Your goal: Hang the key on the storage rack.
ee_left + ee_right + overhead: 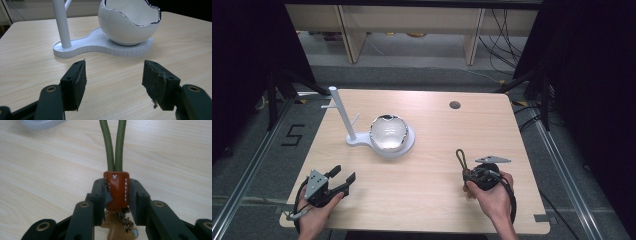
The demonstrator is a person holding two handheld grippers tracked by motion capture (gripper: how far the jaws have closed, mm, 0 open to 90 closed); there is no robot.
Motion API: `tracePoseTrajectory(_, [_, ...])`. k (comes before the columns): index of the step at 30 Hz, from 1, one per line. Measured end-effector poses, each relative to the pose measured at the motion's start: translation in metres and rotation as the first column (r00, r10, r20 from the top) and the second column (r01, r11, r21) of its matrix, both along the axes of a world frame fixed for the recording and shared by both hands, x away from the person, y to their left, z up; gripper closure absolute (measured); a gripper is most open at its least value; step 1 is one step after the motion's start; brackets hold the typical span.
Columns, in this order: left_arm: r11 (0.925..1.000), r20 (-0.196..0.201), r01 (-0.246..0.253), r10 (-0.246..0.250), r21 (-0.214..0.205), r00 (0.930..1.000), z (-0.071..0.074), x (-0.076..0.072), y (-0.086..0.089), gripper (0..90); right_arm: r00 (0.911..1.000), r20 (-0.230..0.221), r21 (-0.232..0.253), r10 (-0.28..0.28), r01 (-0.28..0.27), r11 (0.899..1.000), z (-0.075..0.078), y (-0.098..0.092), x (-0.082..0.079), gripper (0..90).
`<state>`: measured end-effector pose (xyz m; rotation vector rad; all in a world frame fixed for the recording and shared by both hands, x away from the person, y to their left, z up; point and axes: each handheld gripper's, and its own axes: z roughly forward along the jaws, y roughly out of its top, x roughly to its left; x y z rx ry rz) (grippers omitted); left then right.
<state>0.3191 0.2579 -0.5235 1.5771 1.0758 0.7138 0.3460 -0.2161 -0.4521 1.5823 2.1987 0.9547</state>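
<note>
The table (422, 185) is made of light wood with a fine grain — smooth and matt. The bowl (128, 22) looks like white china, glossy, with a shiny silver rim. The stand (100, 46) under it is made of white plastic, and its edge is ribbed. The cord (114, 145) is a green woven rope, rough to look at. The tag (116, 190) is made of brown leather — smooth, stitched with white thread. Black foam pads (80, 82), worn and frayed, are seen on matt black plastic jaws.
</note>
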Motion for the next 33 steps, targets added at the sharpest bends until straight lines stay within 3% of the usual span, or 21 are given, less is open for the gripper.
tracePoseTrajectory(2, [1.0000,-0.003,-0.004,0.004,-0.001,1.0000,0.000,0.000,0.000,35.3,0.9999,0.005,0.010,0.011,-0.011,1.000,0.000,-0.001,0.000,69.1])
tracePoseTrajectory(4, [1.0000,0.007,0.002,-0.002,-0.008,1.0000,-0.001,0.001,0.000,35.3,0.9956,0.086,0.031,0.036,-0.039,0.999,-0.003,-0.001,0.000,69.1])
tracePoseTrajectory(5, [1.0000,0.007,0.002,-0.002,-0.008,1.0000,-0.001,0.001,0.000,35.2,0.9956,0.086,0.031,0.036,-0.039,0.999,-0.003,-0.001,0.000,69.1])
tracePoseTrajectory(6, [1.0000,0.007,0.002,-0.002,-0.009,1.0000,-0.001,0.001,0.000,35.3,0.9920,0.117,0.054,0.047,-0.054,0.997,-0.004,0.000,-0.001,69.0])
tracePoseTrajectory(13, [0.9999,0.006,-0.009,0.009,-0.012,0.9999,-0.001,0.001,0.000,35.2,0.9809,0.188,0.095,0.049,-0.068,0.993,-0.006,0.002,-0.005,69.0])
tracePoseTrajectory(14, [0.9999,0.005,-0.002,0.002,-0.012,1.0000,-0.001,0.001,0.001,35.2,0.9741,0.222,0.108,0.046,-0.072,0.992,-0.006,0.001,-0.006,69.0])
tracePoseTrajectory(16, [0.9999,0.005,-0.003,0.003,-0.012,1.0000,0.000,0.001,0.001,35.2,0.9726,0.227,0.112,0.049,-0.076,0.991,-0.006,0.001,-0.007,69.0])
tracePoseTrajectory(19, [0.9999,0.003,-0.005,0.005,-0.016,1.0000,-0.001,0.001,0.001,34.9,0.9628,0.268,0.132,0.037,-0.075,0.988,-0.006,0.002,-0.009,69.0])
tracePoseTrajectory(20, [0.9998,0.003,-0.006,0.006,-0.017,1.0000,-0.001,0.001,0.001,34.8,0.9545,0.296,0.140,0.036,-0.080,0.987,-0.007,0.002,-0.010,69.0])
tracePoseTrajectory(21, [0.9998,0.002,-0.008,0.008,-0.018,1.0000,-0.001,0.001,0.001,34.6,0.9557,0.292,0.144,0.041,-0.086,0.986,-0.007,0.003,-0.011,69.0])
tracePoseTrajectory(22, [0.9998,0.000,-0.009,0.009,-0.018,1.0000,0.000,0.001,0.001,34.6,0.9480,0.316,0.138,0.037,-0.085,0.987,-0.008,0.003,-0.010,69.0])
tracePoseTrajectory(23, [0.9998,-0.008,-0.013,0.013,-0.018,0.9999,0.000,0.000,0.002,34.5,0.9473,0.318,0.136,0.035,-0.082,0.987,-0.009,0.003,-0.011,69.0])
tracePoseTrajectory(24, [0.9991,-0.007,-0.024,0.024,-0.035,0.9997,0.000,0.000,0.003,34.2,0.9455,0.324,0.170,0.028,-0.087,0.982,-0.010,0.005,-0.013,69.0])
tracePoseTrajectory(25, [0.9991,-0.007,-0.024,0.024,-0.035,0.9997,0.000,0.000,0.003,34.0,0.9455,0.324,0.170,0.028,-0.087,0.982,-0.010,0.005,-0.013,69.0])
tracePoseTrajectory(26, [0.9972,-0.012,-0.033,0.032,-0.066,0.9994,0.001,-0.001,0.003,33.7,0.9397,0.340,0.168,0.037,-0.099,0.981,-0.011,0.005,-0.013,69.0])
tracePoseTrajectory(27, [0.9965,0.004,-0.022,0.022,-0.081,0.9997,0.002,0.000,0.003,33.8,0.9406,0.338,0.170,0.034,-0.097,0.981,-0.011,0.005,-0.014,69.0])
tracePoseTrajectory(29, [0.9956,0.011,-0.014,0.015,-0.092,0.9998,0.005,0.000,0.001,33.9,0.9312,0.363,0.175,0.033,-0.103,0.979,-0.012,0.007,-0.015,69.0])
tracePoseTrajectory(30, [0.9963,0.003,-0.015,0.016,-0.084,0.9999,0.007,-0.002,0.000,34.2,0.9338,0.357,0.185,0.024,-0.096,0.978,-0.011,0.009,-0.016,69.0])
tracePoseTrajectory(31, [0.9951,0.021,0.000,0.002,-0.099,0.9998,0.008,-0.001,-0.002,34.5,0.9214,0.387,0.175,0.038,-0.113,0.978,-0.012,0.009,-0.014,69.0])
tracePoseTrajectory(32, [0.9960,0.015,0.008,-0.006,-0.089,0.9999,0.010,-0.001,-0.003,34.8,0.9228,0.384,0.182,0.035,-0.112,0.977,-0.012,0.010,-0.015,69.0])
tracePoseTrajectory(33, [0.9950,0.012,0.012,-0.011,-0.099,0.9999,0.011,-0.002,-0.005,35.1,0.9306,0.366,0.199,0.009,-0.088,0.976,-0.011,0.013,-0.018,68.9])
